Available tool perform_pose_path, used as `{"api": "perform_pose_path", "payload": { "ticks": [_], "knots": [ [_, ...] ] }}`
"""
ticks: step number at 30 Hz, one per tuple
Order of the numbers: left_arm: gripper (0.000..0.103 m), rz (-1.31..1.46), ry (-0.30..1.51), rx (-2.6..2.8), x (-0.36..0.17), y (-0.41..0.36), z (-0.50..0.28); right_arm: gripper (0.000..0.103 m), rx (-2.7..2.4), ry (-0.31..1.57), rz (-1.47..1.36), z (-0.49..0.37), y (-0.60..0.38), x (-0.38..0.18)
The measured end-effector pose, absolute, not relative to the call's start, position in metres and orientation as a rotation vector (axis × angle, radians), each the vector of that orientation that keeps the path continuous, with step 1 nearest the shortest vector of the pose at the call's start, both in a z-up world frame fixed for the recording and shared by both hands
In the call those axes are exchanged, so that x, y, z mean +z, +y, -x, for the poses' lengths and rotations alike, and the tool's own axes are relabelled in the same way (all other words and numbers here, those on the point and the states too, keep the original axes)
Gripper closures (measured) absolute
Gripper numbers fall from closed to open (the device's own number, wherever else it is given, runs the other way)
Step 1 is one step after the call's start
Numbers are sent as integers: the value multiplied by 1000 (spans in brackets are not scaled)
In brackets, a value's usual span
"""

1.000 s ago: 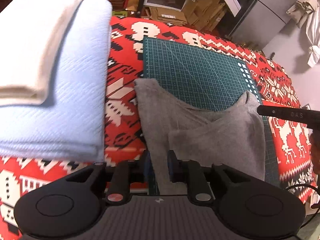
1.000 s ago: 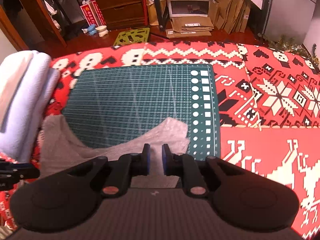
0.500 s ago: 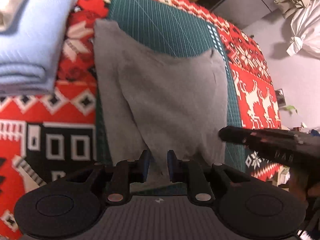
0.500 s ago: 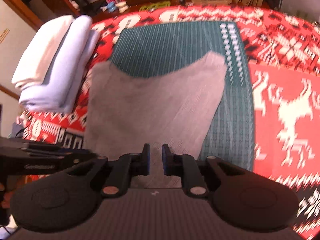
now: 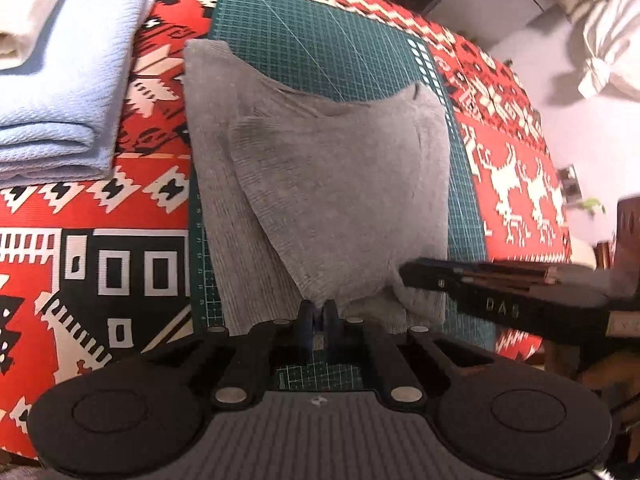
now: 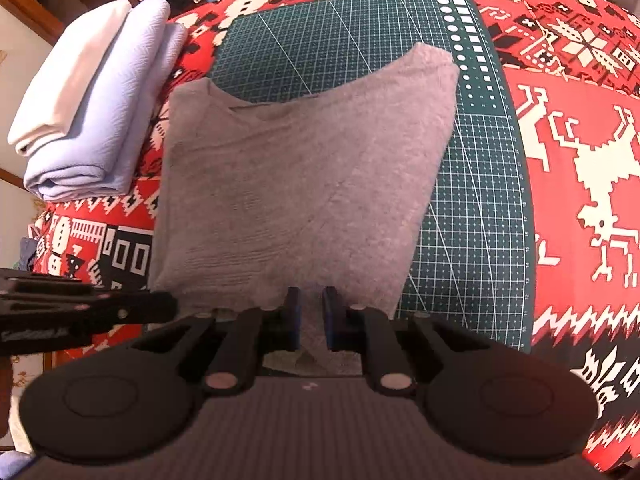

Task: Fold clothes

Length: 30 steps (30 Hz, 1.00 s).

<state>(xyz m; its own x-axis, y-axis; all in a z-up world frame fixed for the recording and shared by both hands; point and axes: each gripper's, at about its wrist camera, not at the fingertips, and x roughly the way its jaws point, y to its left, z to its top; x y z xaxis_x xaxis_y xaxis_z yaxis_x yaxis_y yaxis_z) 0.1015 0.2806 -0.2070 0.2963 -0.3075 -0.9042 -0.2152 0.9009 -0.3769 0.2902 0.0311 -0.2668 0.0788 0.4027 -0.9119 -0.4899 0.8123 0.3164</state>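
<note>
A grey garment lies folded over itself on a green cutting mat, with its two far corners spread wide. My left gripper is at the garment's near edge. Its jaws are closing and stand almost together, pinching a peak of grey cloth. My right gripper holds the near edge of the garment further right, with a narrow gap between its pads that the cloth fills. In each wrist view the other gripper shows from the side: the right gripper and the left gripper, both low over the cloth.
A folded light blue cloth with a folded white cloth on top is stacked left of the mat. A red patterned tablecloth covers the table around the mat. Shelves and cardboard boxes stand beyond the far edge.
Both grippers have drawn back toward the near edge and tipped downward, pulling the grey cloth over itself. The left jaws have narrowed on it. The right jaws look unchanged.
</note>
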Motion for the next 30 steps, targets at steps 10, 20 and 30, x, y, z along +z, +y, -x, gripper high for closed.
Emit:
{"api": "perform_pose_path", "payload": {
  "ticks": [10, 20, 30],
  "knots": [
    [93, 538, 1281, 11, -212, 295, -96, 88, 787, 1243, 159, -296, 54, -236],
    [94, 689, 1189, 139, -203, 310, -78, 87, 1211, 1032, 600, -327, 148, -209],
    [80, 925, 997, 497, -203, 285, -36, 80, 1531, 1065, 752, -357, 205, -221]
  ]
}}
